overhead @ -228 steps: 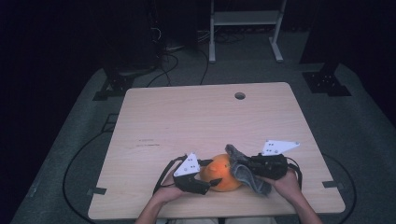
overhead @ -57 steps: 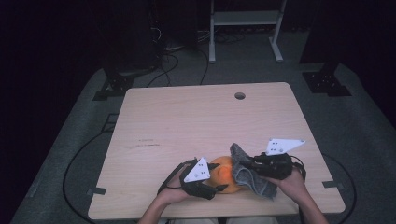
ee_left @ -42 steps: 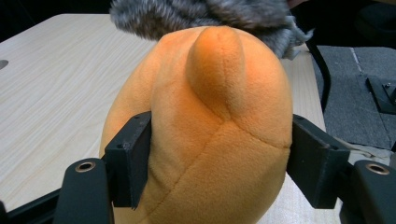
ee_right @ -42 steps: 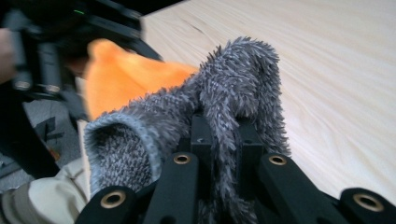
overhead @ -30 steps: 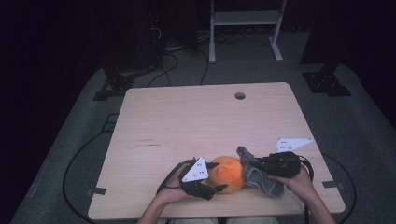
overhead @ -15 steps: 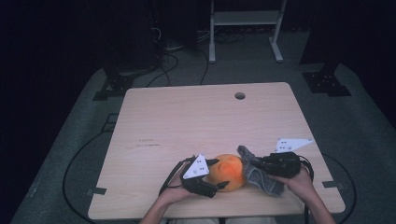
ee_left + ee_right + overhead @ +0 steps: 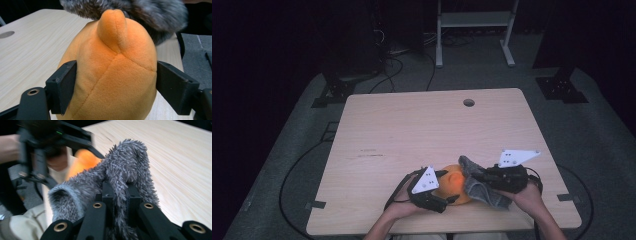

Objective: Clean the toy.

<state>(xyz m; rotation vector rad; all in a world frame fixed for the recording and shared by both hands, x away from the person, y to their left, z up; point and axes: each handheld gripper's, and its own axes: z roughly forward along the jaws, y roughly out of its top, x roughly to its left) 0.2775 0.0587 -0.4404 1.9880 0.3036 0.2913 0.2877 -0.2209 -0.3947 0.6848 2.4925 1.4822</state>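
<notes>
At the near edge of the table [image 7: 412,125], just in front of the person, an orange plush toy [image 7: 454,182] is set on the wood between the two grippers. The left gripper [image 7: 447,192] is placed around the toy from the person's left side. In the left gripper view the toy [image 7: 110,72] is seen standing between the two black jaws: the left jaw lies against its side, while the right jaw stands close to the other flank, and whether that one presses cannot be told. The jaws have just been opening, with the toy between them. A small rounded nub is seen on top of the toy, pointing up.

A grey furry cloth [image 7: 482,185] is held by the right gripper [image 7: 479,177], just to the right of the toy and touching it. In the right gripper view the cloth [image 7: 120,185] is pinched between jaws drawn nearly together, and its fluffy folds are draped over and around them. The orange toy [image 7: 83,161] is seen beyond the cloth there, with the left gripper blurred behind it.
</notes>
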